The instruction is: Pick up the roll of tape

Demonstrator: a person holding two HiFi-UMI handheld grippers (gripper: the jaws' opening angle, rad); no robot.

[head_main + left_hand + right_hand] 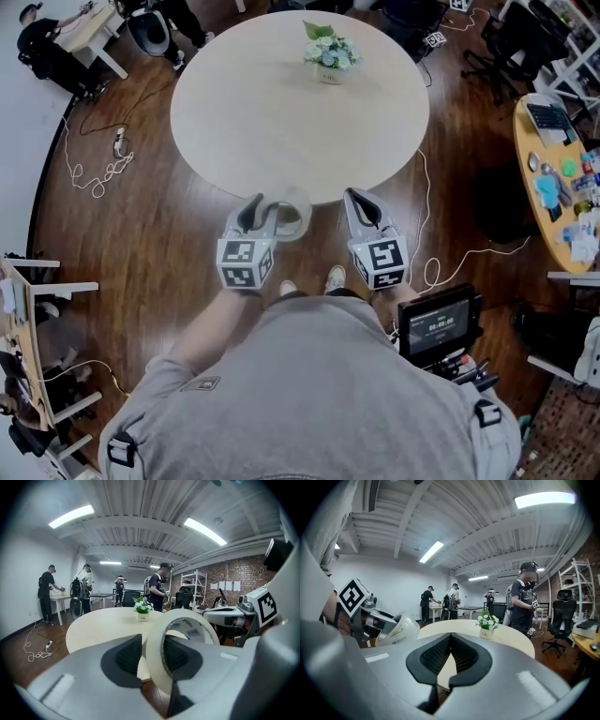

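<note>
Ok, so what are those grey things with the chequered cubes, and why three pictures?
No robot here: a person holds a gripping tool in each hand. The head view looks down from a camera on their head; the left and right gripper views come from cameras on the tools. The left tool pinches the wall of a roll of tape, held off the round table. The right tool is shut and empty. Only a small pot of flowers stands on the table.
</note>
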